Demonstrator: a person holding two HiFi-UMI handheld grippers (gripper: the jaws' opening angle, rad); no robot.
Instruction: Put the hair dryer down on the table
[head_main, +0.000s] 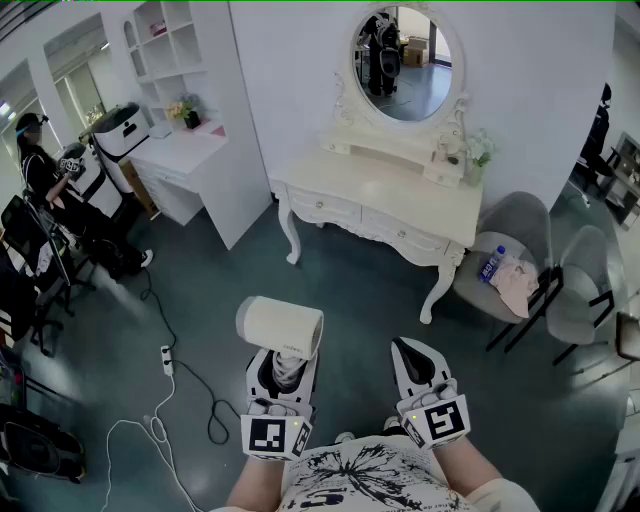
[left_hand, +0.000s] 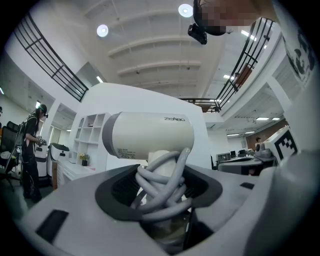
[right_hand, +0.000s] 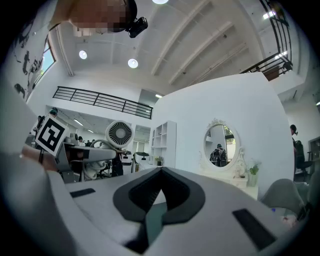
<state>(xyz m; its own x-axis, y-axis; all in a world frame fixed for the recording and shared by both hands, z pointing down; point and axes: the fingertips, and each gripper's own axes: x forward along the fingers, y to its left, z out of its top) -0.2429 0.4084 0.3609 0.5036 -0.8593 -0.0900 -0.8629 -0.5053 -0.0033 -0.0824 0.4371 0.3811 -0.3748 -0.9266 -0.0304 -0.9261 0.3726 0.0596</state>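
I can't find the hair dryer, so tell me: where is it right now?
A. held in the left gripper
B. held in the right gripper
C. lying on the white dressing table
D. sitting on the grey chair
A: the left gripper has its jaws clamped on the cord-wrapped handle of the hair dryer, up above the floor, while the right gripper holds nothing.

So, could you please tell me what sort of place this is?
Probably a mock bedroom set inside a large hall: a white dressing table with an oval mirror, a white desk under shelves, and a railed gallery overhead.
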